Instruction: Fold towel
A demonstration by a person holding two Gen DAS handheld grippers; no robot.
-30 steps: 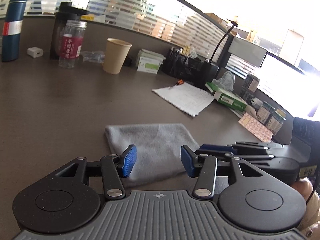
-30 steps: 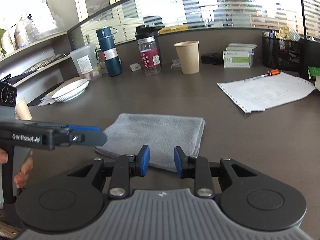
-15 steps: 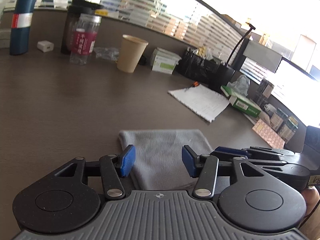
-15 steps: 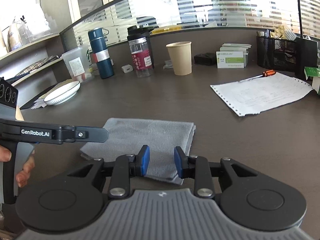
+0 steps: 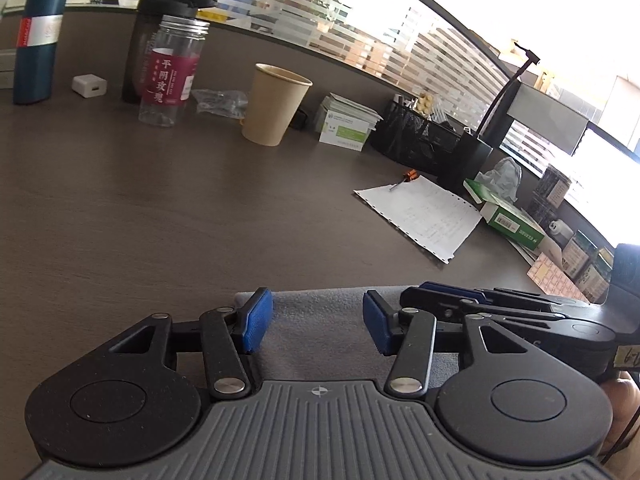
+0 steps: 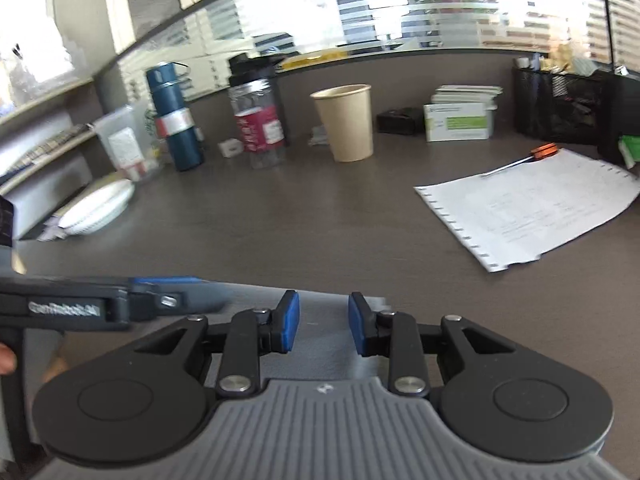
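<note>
Fingers [image 5: 258, 322] of both grippers gape apart over the grey towel [image 5: 316, 336], gripping nothing.

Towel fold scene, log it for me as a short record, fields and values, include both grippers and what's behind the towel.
towel: grey towel, folded, flat on the dark desk
left gripper: left gripper open, over the towel's near part
right gripper: right gripper open, over the towel, beside the left one
grasp: neither gripper shut on cloth
behind towel: paper cup, red-label jar, blue flask
to the right: printed sheet with an orange-handled screwdriver at its far edge
</note>
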